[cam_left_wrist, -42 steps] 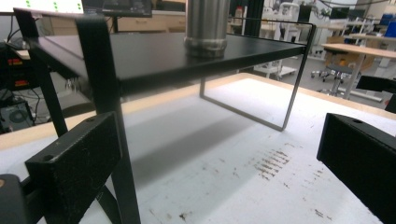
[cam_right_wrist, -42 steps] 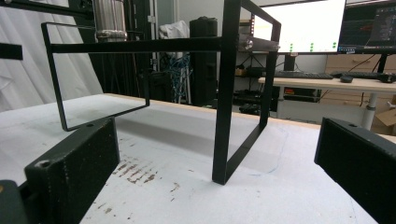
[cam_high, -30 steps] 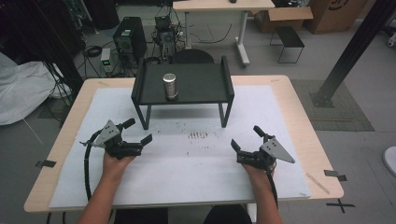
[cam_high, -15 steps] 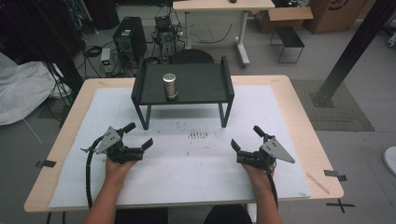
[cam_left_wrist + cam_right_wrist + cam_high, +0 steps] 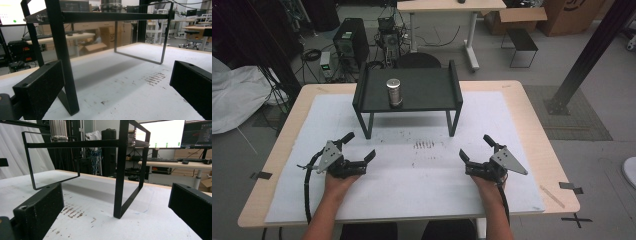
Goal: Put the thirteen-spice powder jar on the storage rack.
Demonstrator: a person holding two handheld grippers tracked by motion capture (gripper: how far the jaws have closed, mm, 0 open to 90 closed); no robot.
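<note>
Both grippers rest low on the white surface (image 5: 412, 170), jaws spread wide and holding nothing. The left gripper (image 5: 356, 146) sits at about 8 o'clock from the black stand (image 5: 422, 92), the right gripper (image 5: 477, 148) at about 4 o'clock, each well apart from it. The metal cylinder (image 5: 394, 92) stands upright on the stand's top, left of centre, raised so that a reach must go up and over the front edge. Both gripper views look under the platform, suggesting a ready pose before an approach to the cylinder.
</note>
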